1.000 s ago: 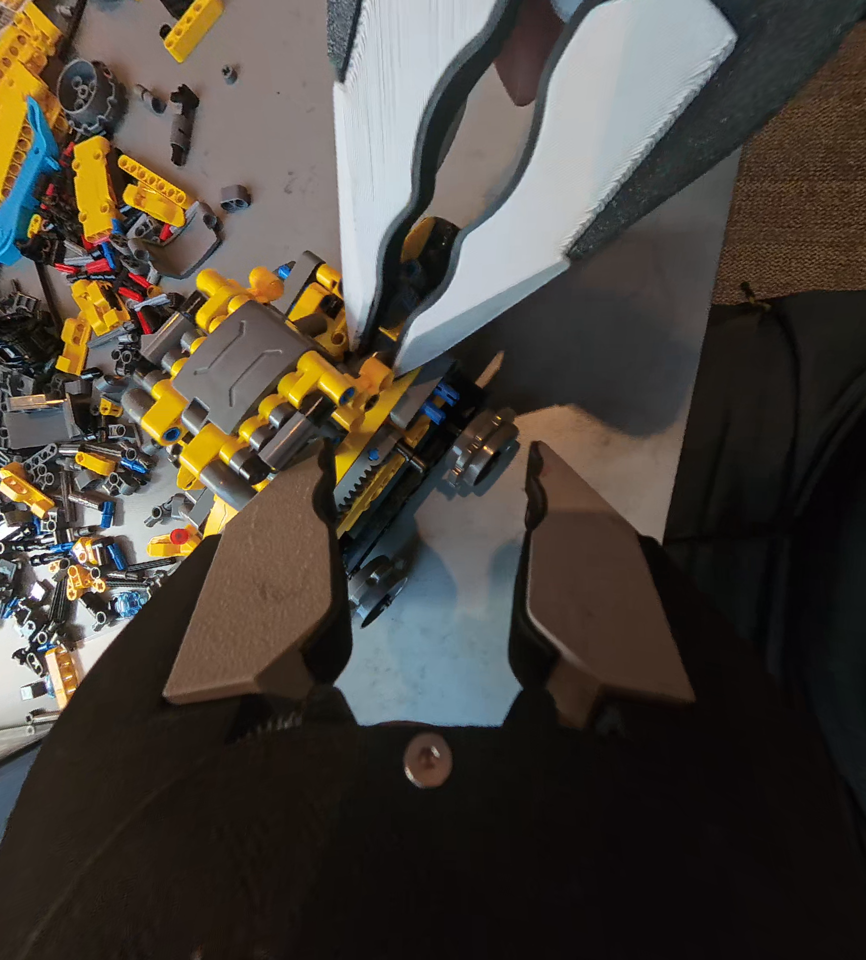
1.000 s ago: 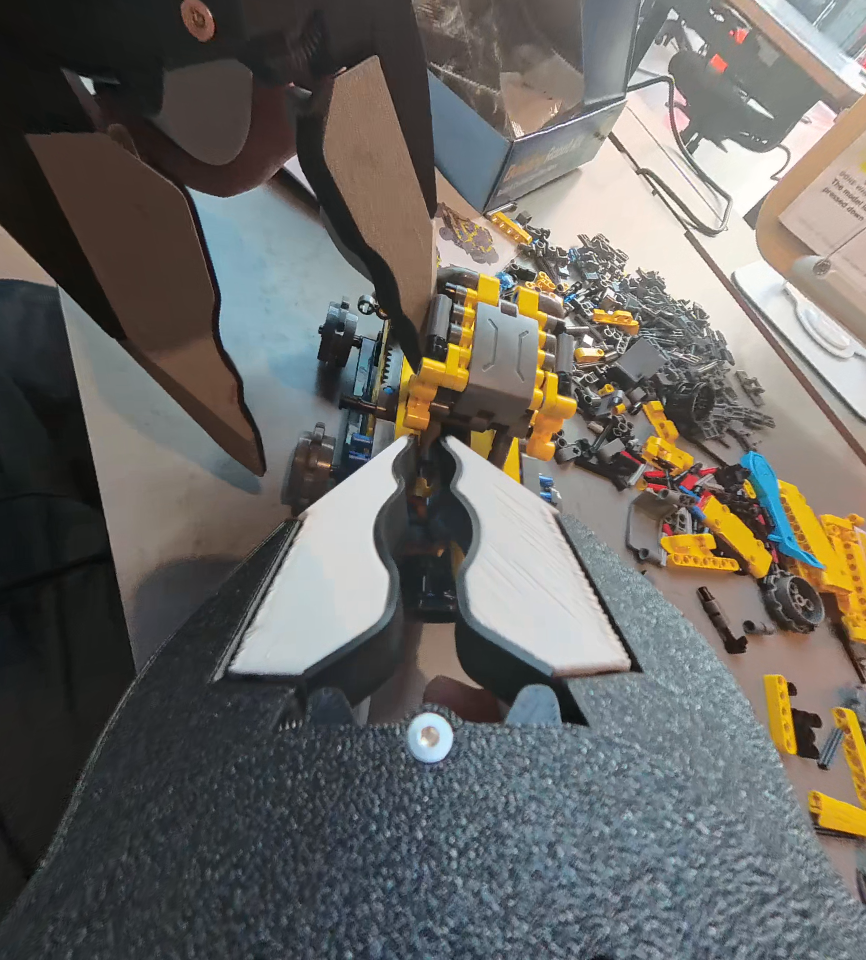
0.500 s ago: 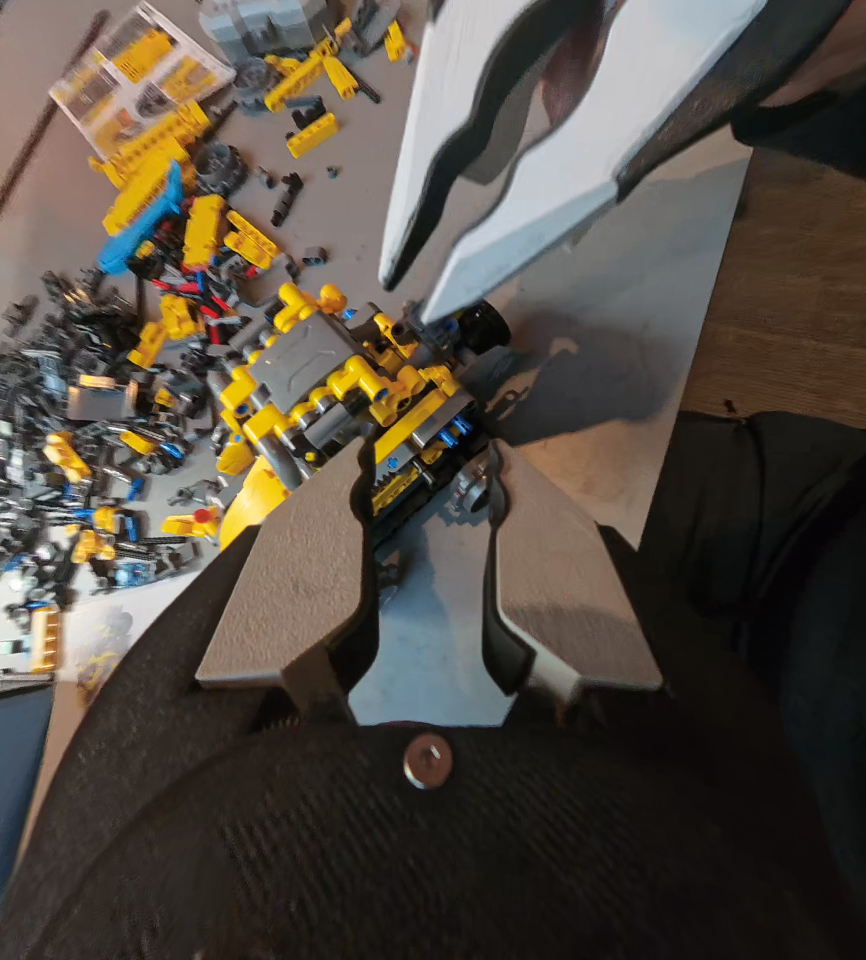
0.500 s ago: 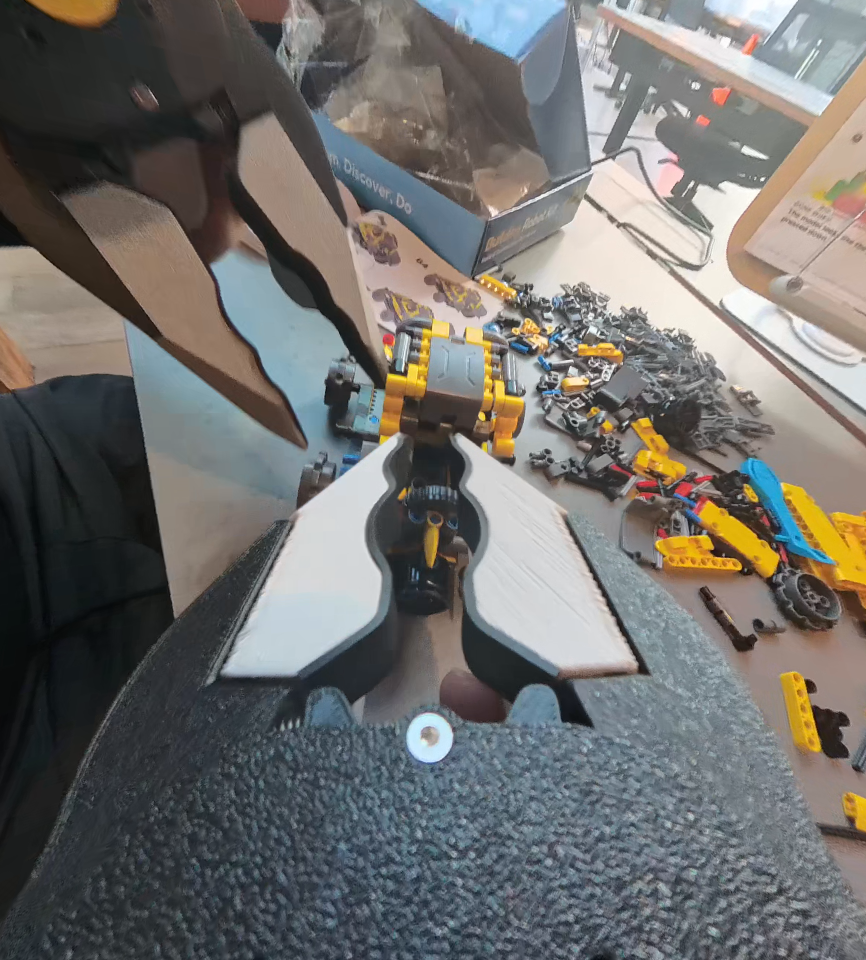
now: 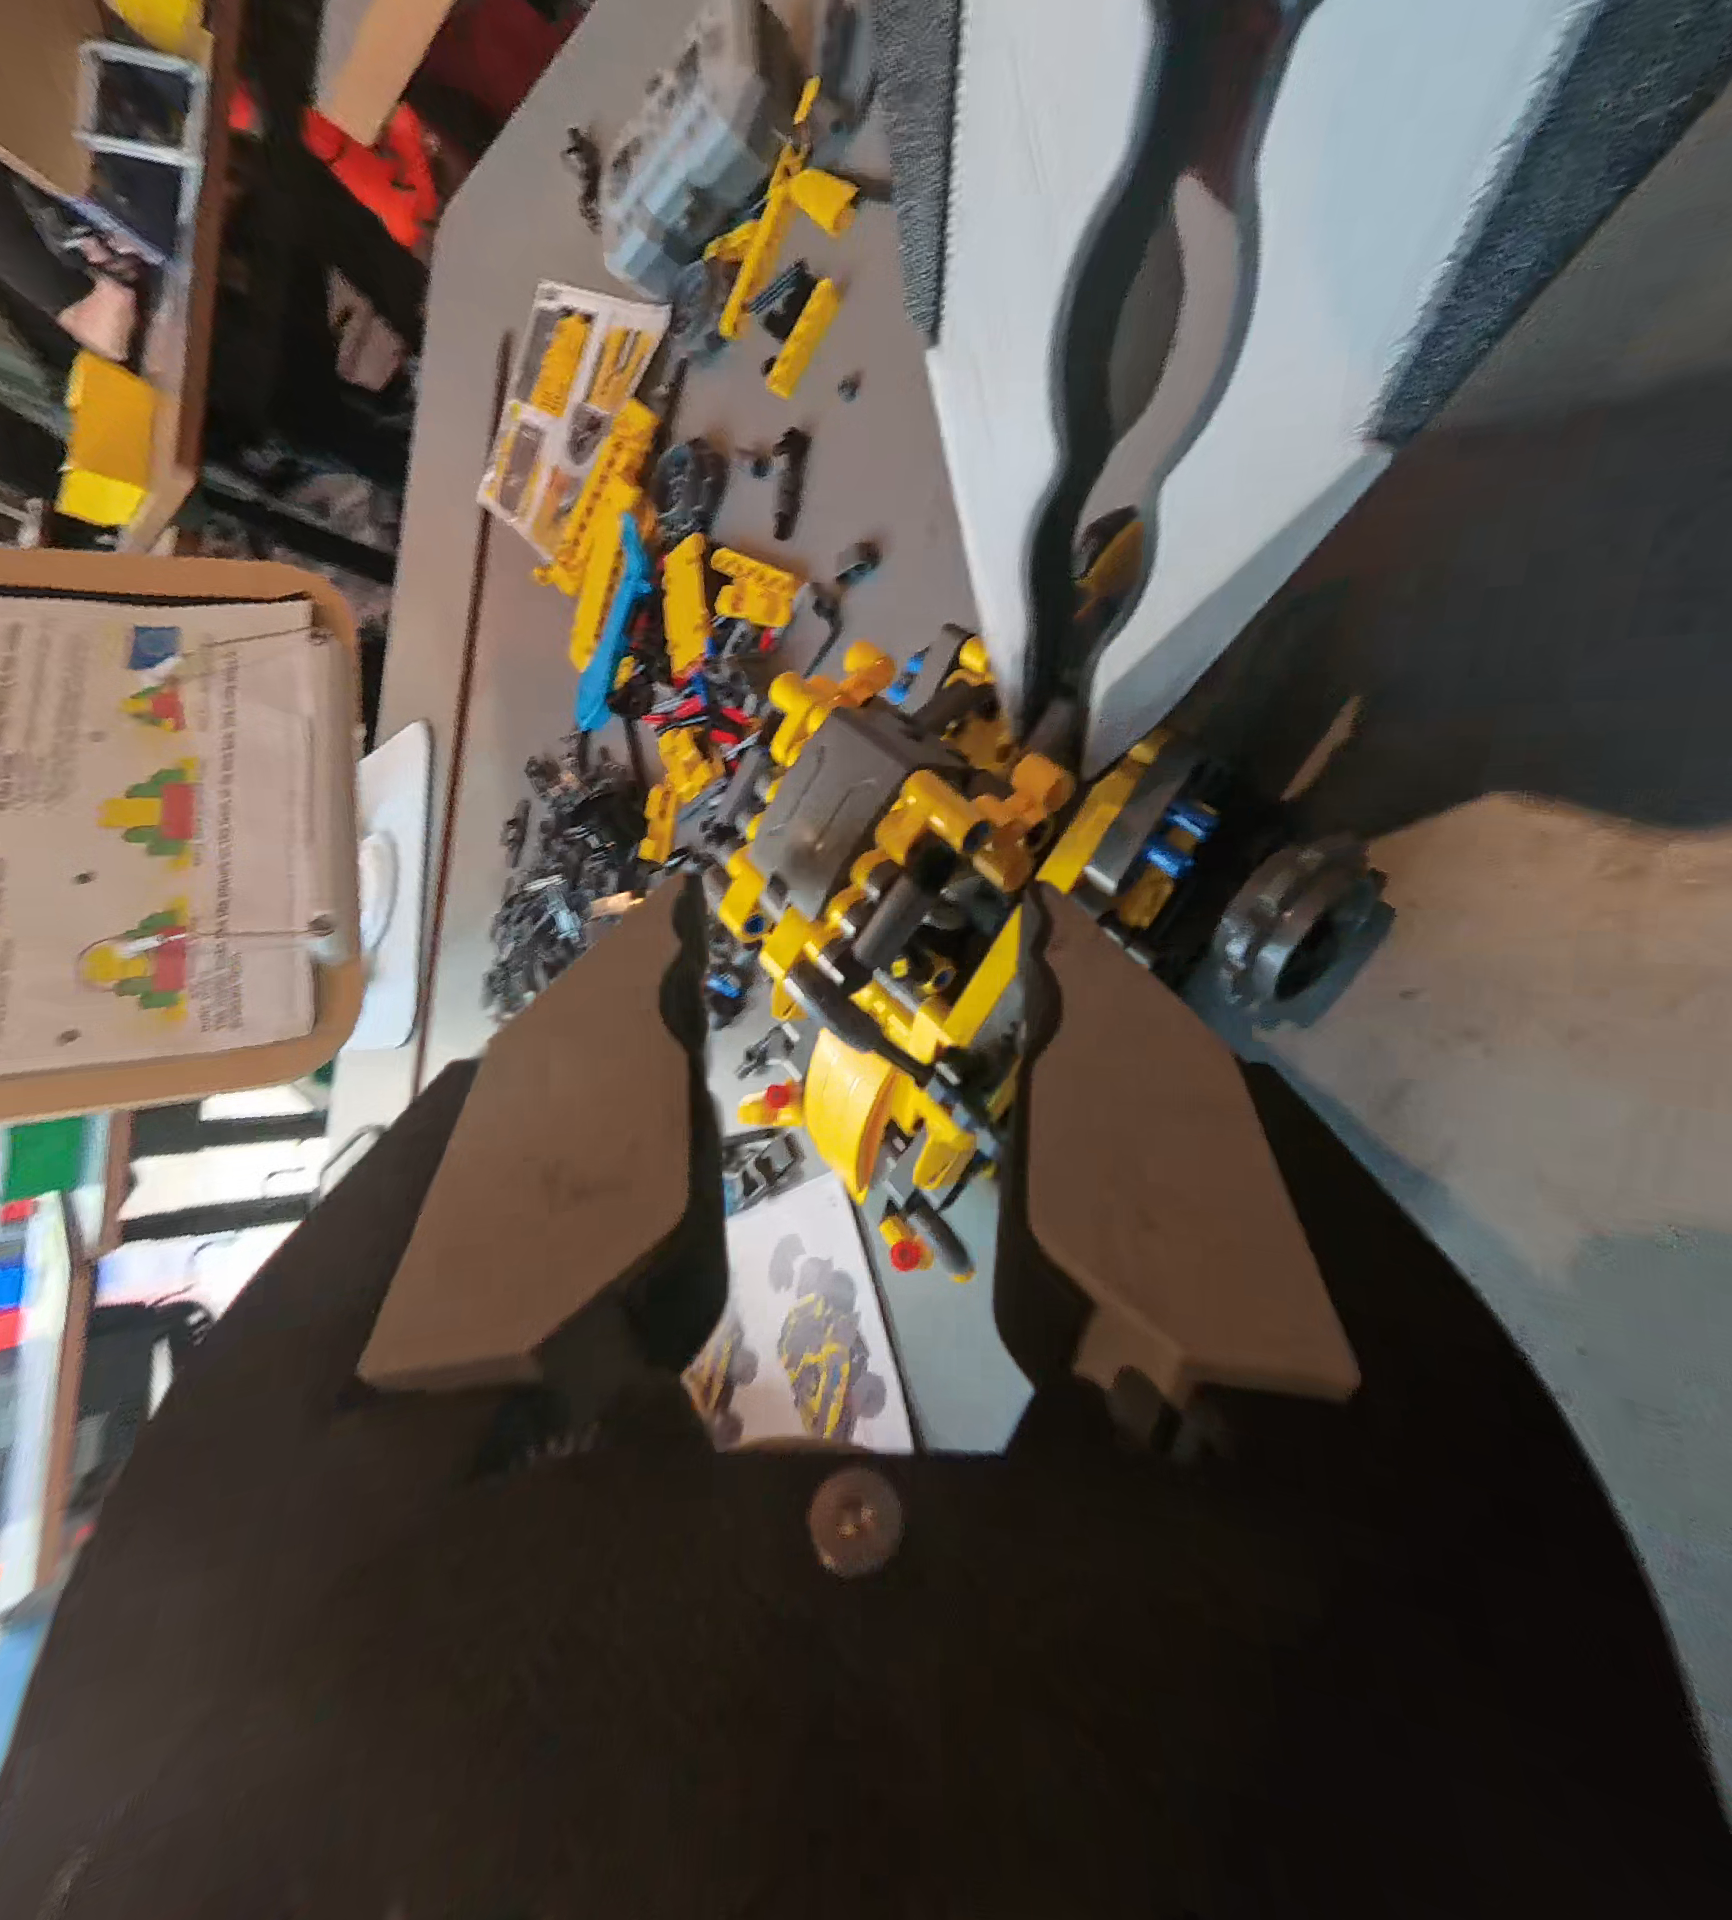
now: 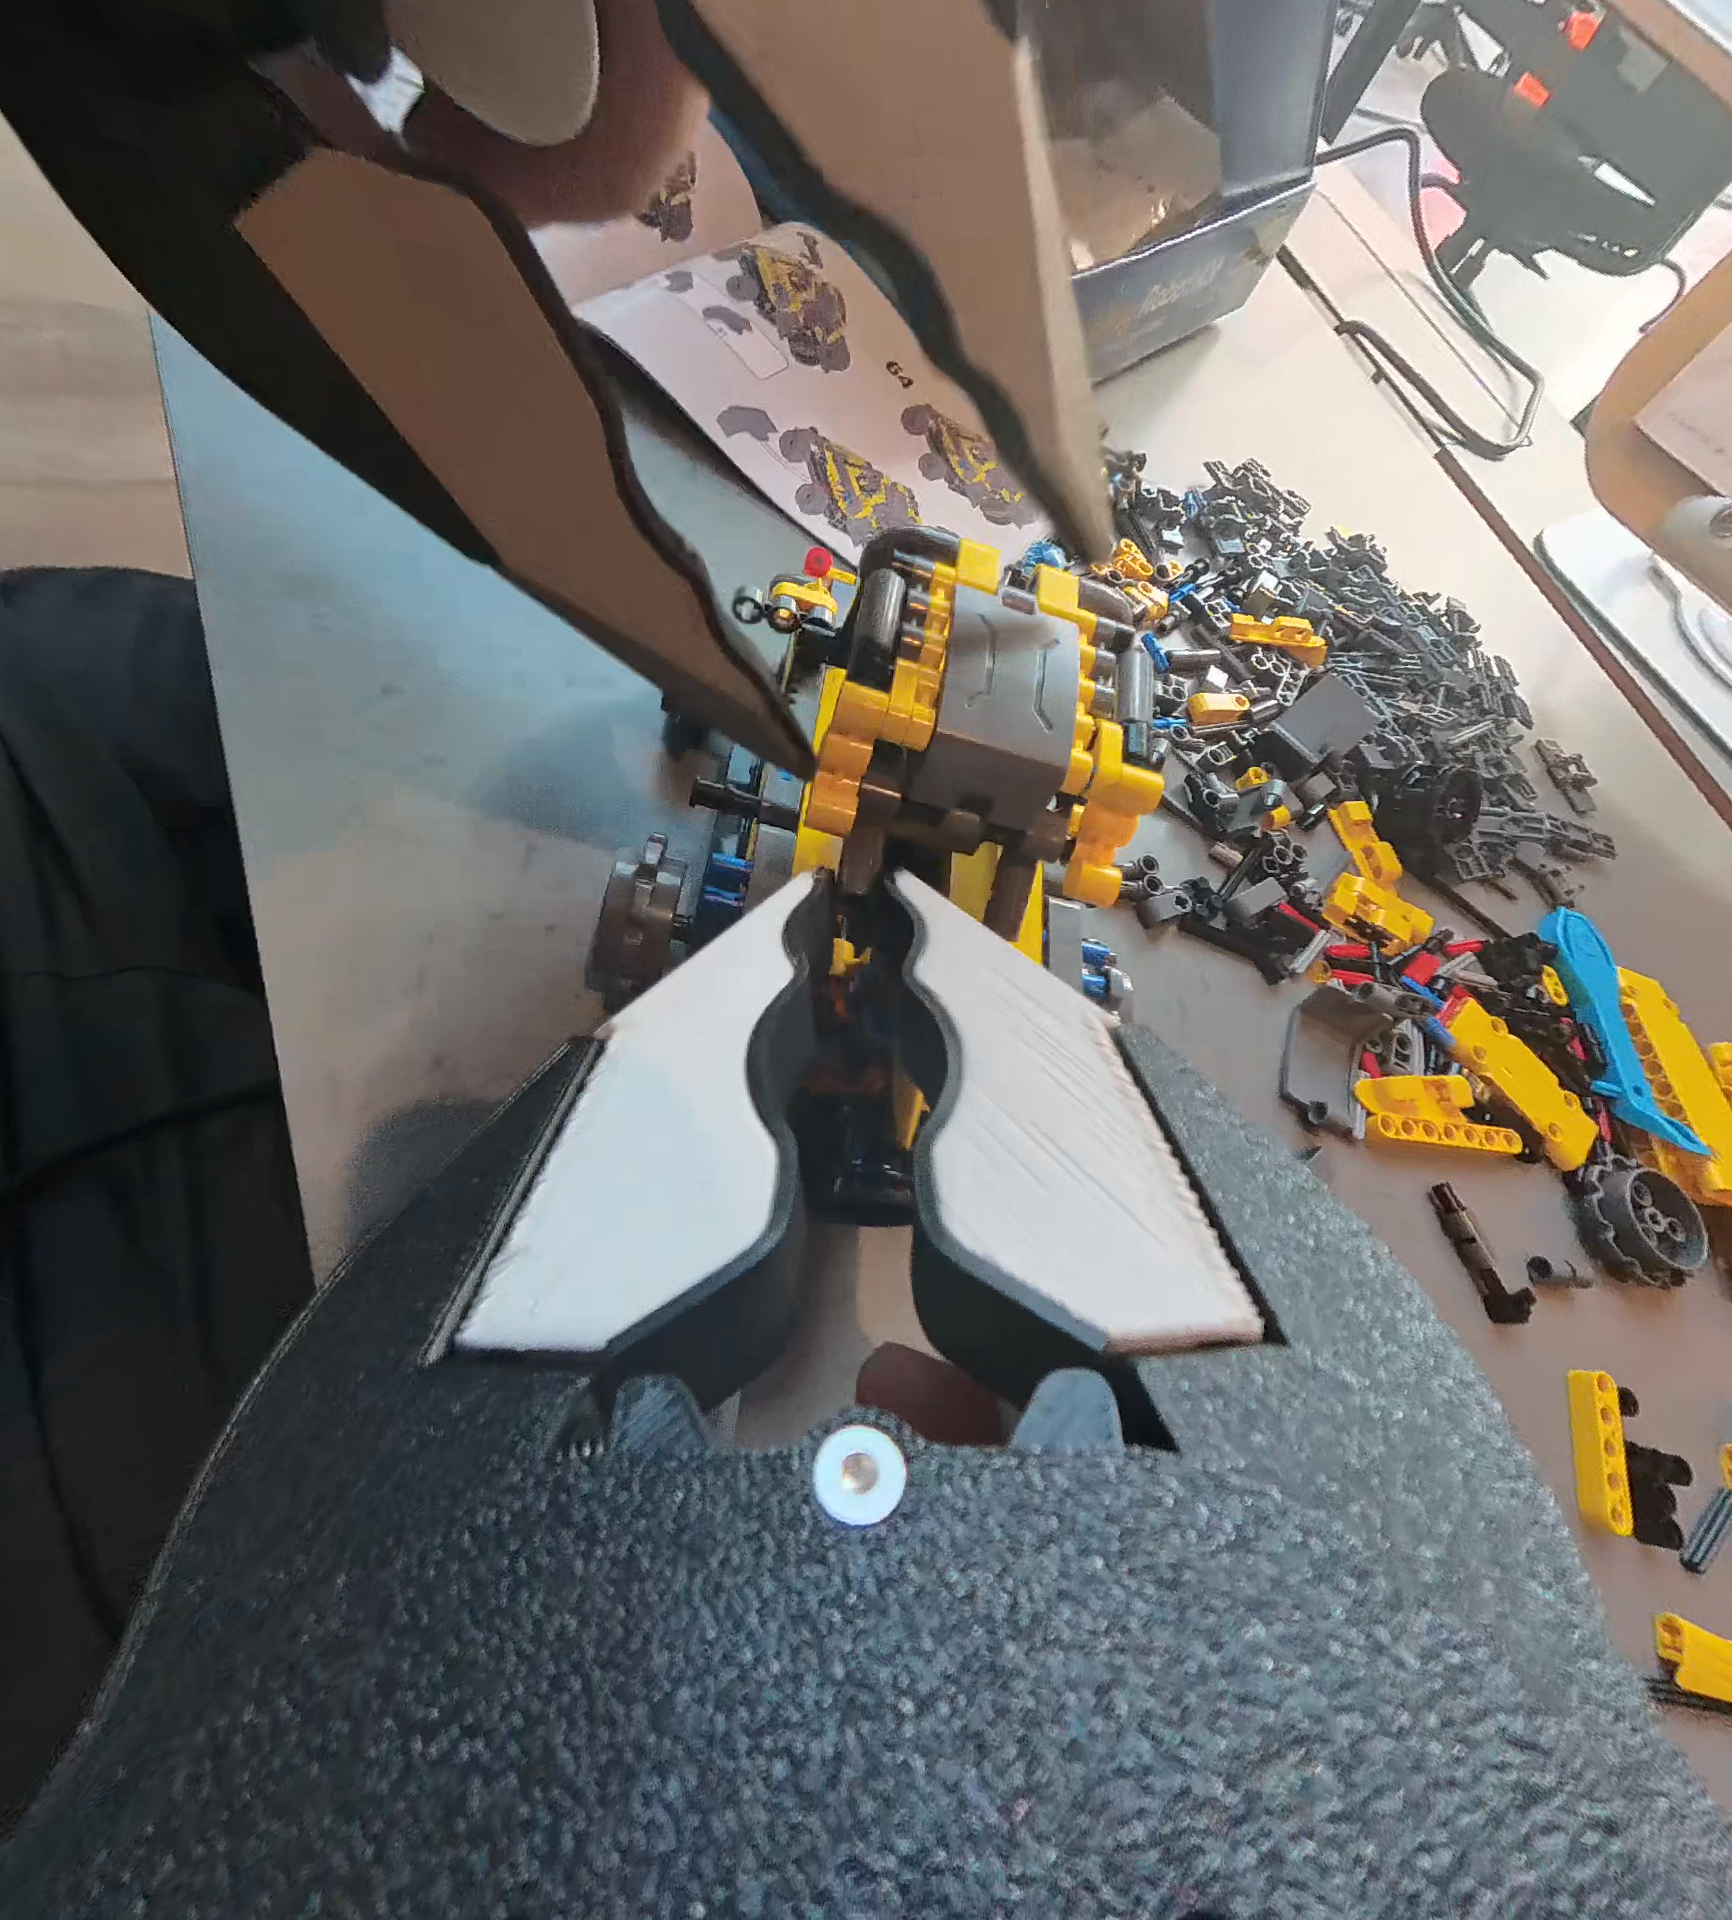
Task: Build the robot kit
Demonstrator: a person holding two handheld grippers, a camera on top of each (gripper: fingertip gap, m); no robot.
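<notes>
A yellow and grey brick-built vehicle model sits on the grey table near its edge; it also shows in the left wrist view. My right gripper, with white fingers, is shut on a dark part at the model's near end. It reaches in from the top of the left wrist view. My left gripper, with brown fingers, is open and straddles the model's other end, one finger on each side. In the right wrist view one fingertip touches the model's left side.
A spread of loose black, grey and yellow pieces lies right of the model, with a blue piece among them. An instruction booklet and a blue box lie behind. A grey wheel hub sticks out towards the table edge. Dark clothing is at the left. My right fingertips sit around 4 centimetres from my left ones. The blue piece is about equally far from each gripper, around 30 centimetres. Seen from the left wrist view as well.
My left gripper has swung round and opened wider, so its fingers now sit on either side of the model. My right gripper has stayed shut on the model's end.
</notes>
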